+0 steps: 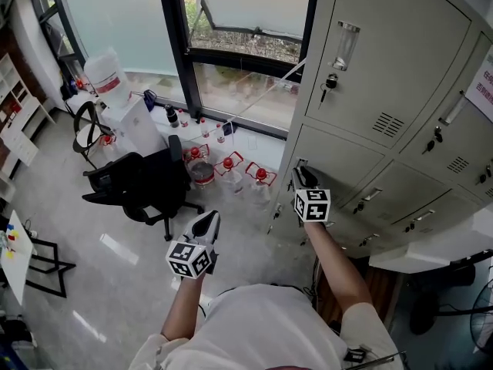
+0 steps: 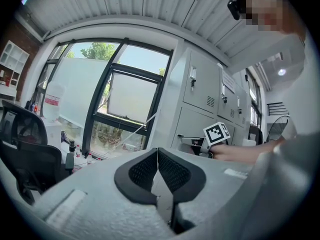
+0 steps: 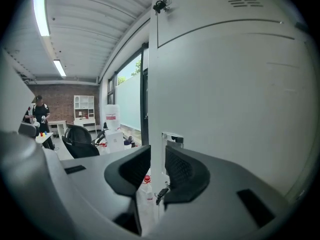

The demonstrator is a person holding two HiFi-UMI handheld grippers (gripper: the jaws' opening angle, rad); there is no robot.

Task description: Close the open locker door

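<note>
Grey metal lockers fill the right of the head view. My right gripper point(image 1: 303, 177) is at the left edge of the second-row locker door point(image 1: 339, 156), just under its small handle point(image 1: 299, 163). In the right gripper view the door point(image 3: 225, 109) is seen nearly edge-on. Its thin edge runs between the pads, and my right gripper point(image 3: 157, 159) is shut on it. The handle point(image 3: 172, 138) and a hanging key point(image 3: 161, 193) sit right by the jaws. My left gripper point(image 1: 209, 220) hangs free over the floor, shut and empty, with its pads touching point(image 2: 158, 156).
A black office chair point(image 1: 146, 179) stands on the floor to the left. A water jug point(image 1: 108, 75) sits on a white unit by the window. Red-capped bottles point(image 1: 231, 163) line the window foot. A white tabletop point(image 1: 431, 245) juts out at lower right. A person point(image 3: 39, 113) stands far off.
</note>
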